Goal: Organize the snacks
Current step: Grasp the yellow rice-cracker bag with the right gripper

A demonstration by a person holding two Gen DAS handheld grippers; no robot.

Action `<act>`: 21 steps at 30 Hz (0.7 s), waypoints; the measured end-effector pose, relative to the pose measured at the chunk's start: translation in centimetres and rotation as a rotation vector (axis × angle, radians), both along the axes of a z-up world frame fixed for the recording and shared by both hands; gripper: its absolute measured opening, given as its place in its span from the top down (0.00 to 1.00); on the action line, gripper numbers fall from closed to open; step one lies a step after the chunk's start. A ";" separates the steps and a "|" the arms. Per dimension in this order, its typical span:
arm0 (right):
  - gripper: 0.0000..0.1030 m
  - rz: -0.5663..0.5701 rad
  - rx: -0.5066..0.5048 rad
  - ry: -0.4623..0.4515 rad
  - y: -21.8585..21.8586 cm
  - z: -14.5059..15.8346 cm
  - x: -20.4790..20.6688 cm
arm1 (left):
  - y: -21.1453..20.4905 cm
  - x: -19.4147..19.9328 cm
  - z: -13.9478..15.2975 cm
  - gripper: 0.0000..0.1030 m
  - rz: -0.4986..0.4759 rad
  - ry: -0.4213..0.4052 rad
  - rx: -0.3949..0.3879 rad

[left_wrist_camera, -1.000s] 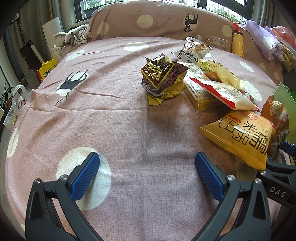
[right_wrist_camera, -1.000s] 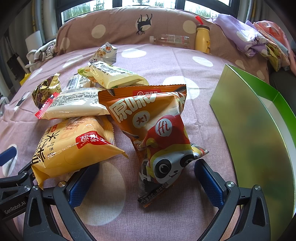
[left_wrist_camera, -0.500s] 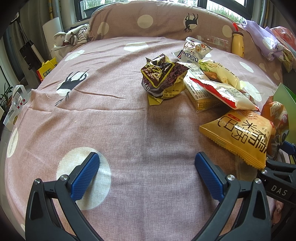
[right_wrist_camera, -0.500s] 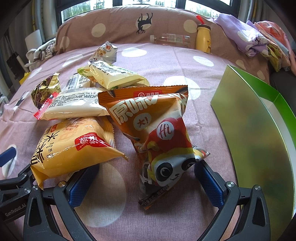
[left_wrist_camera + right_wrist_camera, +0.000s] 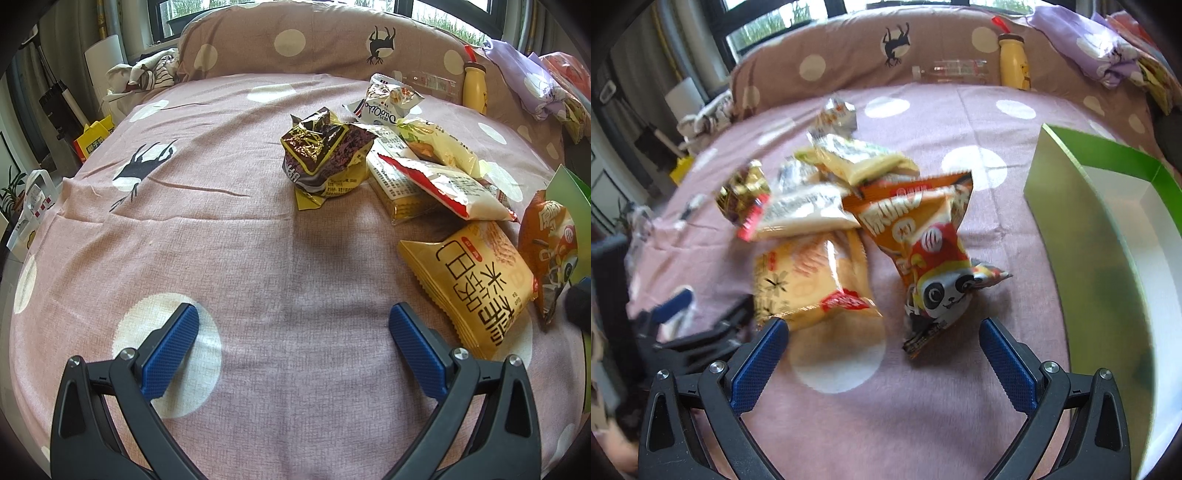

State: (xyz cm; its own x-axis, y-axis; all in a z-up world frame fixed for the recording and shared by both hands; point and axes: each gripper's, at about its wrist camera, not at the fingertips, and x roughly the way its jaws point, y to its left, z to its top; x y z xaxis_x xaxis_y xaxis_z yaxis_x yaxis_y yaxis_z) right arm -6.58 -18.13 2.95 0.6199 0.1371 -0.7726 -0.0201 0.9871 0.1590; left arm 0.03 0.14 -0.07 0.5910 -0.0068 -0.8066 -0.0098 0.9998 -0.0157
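A bed (image 5: 207, 229) covered in a mauve sheet with pale dots and deer silhouettes fills both views, with a matching pillow (image 5: 317, 44) along its far edge. At the right side of the bed stands a green box (image 5: 1108, 258), open at the top with a pale inside. The snacks lie in a loose heap between the middle of the bed and the box. Nearest the box is an orange panda bag (image 5: 931, 254), lying apart from the box wall. Just beside it on the left is a yellow rice-cracker bag (image 5: 476, 288), and behind that a white bag with a red end (image 5: 447, 184) rests on a clear-wrapped packet (image 5: 399, 184). Further back lie a pale yellow bag (image 5: 439, 147), a crumpled brown-and-gold bag (image 5: 325, 151) and a small white oat bag (image 5: 388, 101). A yellow bottle (image 5: 1014, 64) stands against the pillow, a clear bottle (image 5: 953, 70) lying beside it. The left hand-held gripper (image 5: 293, 328) hovers over bare sheet with its blue pads spread wide, gripping nothing. The right hand-held gripper (image 5: 882, 343) is likewise spread wide and empty, the lower corners of the yellow bag and the panda bag lying just ahead of its pads; that view is blurred.
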 end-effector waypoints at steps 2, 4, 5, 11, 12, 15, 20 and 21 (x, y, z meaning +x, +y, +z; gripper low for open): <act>0.01 -0.007 0.055 -0.021 -0.1 1.8 -0.3 | 0.0 0.3 0.2 0.00 0.000 0.020 0.000; 0.01 -0.021 0.132 -0.002 -0.4 3.3 0.2 | 0.2 0.5 0.4 0.01 -0.009 0.058 -0.013; 0.01 -0.015 0.168 0.007 -0.4 3.7 0.6 | 0.3 0.5 0.7 0.03 -0.011 0.087 -0.026; 0.12 0.044 0.271 0.018 0.3 4.5 3.1 | 1.2 0.0 5.2 0.21 -0.025 0.074 -0.264; 0.15 0.044 0.264 0.033 0.3 4.1 3.5 | 0.9 0.2 5.7 0.23 -0.043 0.076 -0.294; 0.31 0.067 0.286 0.090 0.6 2.9 5.0 | -0.9 1.2 5.4 0.46 -0.105 0.121 -0.399; 0.43 0.070 0.275 0.174 1.1 0.0 6.0 | -3.1 1.5 3.5 0.56 -0.147 0.187 -0.477; 0.43 0.062 0.271 0.183 1.2 -0.4 6.2 | -3.3 1.7 3.2 0.56 -0.142 0.200 -0.481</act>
